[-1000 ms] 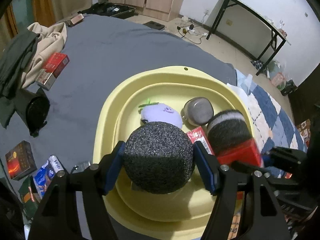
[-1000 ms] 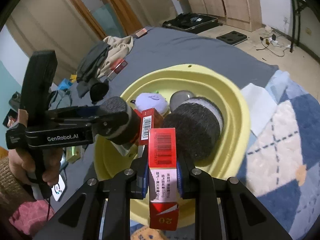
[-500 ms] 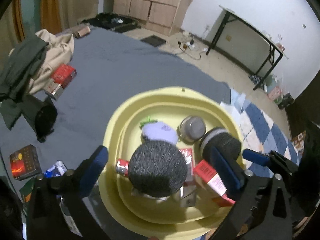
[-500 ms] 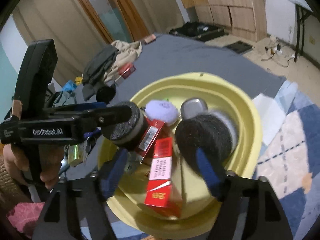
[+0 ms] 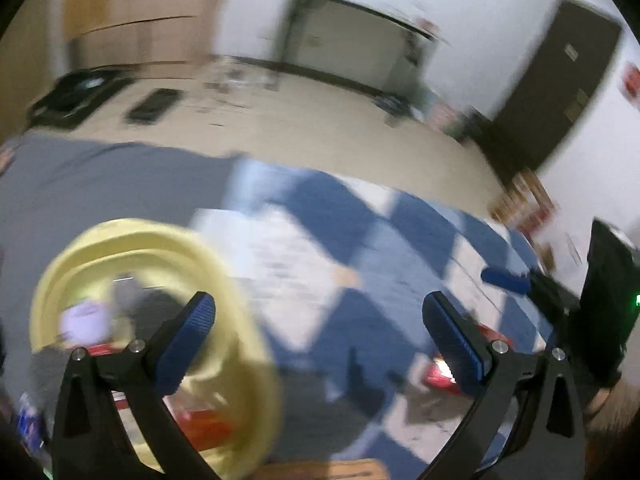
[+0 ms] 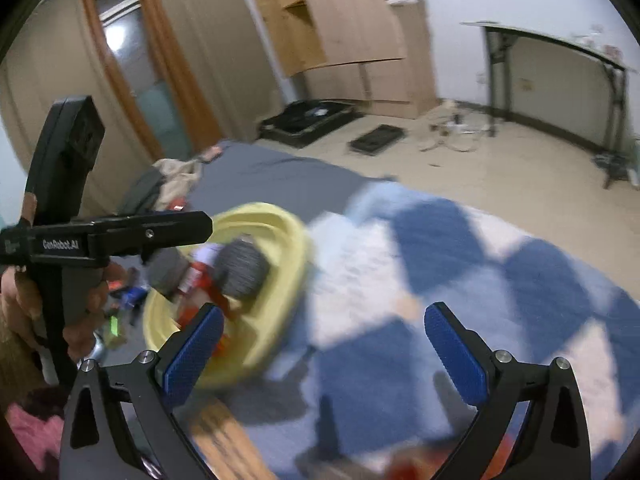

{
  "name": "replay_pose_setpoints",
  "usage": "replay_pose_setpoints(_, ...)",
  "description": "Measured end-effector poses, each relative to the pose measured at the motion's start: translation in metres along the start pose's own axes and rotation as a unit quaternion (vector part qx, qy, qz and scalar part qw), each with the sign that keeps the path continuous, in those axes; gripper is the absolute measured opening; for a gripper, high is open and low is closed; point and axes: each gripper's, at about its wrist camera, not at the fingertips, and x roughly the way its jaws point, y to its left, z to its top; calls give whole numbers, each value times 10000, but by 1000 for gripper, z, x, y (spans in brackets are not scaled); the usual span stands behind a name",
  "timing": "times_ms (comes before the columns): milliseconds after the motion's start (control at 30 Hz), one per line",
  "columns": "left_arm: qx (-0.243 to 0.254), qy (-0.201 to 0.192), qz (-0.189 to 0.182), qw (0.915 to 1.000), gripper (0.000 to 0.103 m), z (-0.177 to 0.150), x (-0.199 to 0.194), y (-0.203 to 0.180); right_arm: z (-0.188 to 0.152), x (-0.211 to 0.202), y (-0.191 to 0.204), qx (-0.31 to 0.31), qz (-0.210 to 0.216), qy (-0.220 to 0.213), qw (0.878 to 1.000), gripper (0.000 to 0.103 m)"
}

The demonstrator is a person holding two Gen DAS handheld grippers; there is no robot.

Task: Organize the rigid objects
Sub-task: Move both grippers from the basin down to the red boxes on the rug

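- Both views are smeared by motion blur, so the small things in the yellow basin (image 5: 224,280) read only as blobs: a pale lilac lump (image 5: 86,320), grey fuzzy rounds (image 6: 242,268) and red boxes (image 6: 196,276).
- In the left wrist view the basin sits at lower left, its near part covered by the left gripper (image 5: 318,320) frame and cut by the picture's lower edge.
- A red object (image 5: 440,372) at lower right of that view is half hidden behind a blue finger pad (image 5: 452,332); what it is cannot be told.
- The left gripper's fingers are spread wide, with nothing between them but the blue-and-white checked rug (image 5: 344,216) below.
- The right gripper (image 6: 320,344) has its jaws opening, pads wide apart, nothing between them; blurred red shapes sit at the bottom edge beneath it.
- In the right wrist view the basin lies left of centre, on the seam between the grey blanket (image 6: 276,176) and the rug, which stretches bare to the right edge.
- Beyond the rug, beige floor (image 6: 500,168) runs to a wooden wardrobe (image 6: 352,40) and a black-legged table (image 6: 560,60).
- A hand (image 6: 24,300) at far left of the right wrist view grips the left gripper's black handle upright, its arm reaching level over the basin's rim.
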Motion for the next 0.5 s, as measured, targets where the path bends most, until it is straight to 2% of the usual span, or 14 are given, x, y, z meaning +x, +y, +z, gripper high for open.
replay_pose_setpoints(33, 213, 137, -242, 9994, 103, 0, 13, -21, -14, -16, -18, 9, -221, 56, 9997, 103)
replay_pose_setpoints(167, 726, 545, -937, 9915, 103, -10, 45, -72, -58, -60, -61, 80, -544, 222, 9982, 103)
replay_pose_setpoints(267, 1017, 803, -1224, 9840, 103, -22, 65, -101, -82, -76, -78, 158, -611, 425, 9971, 103)
replay_pose_setpoints(333, 1089, 1159, -1497, 9759, 103, -30, 83, -113, -98, -84, -87, 239, -492, 558, 9969, 103)
replay_pose_setpoints(500, 1359, 1580, -1538, 9659, 103, -42, 108, -126, -116, -81, -88, -220, -488, 765, 9956, 103)
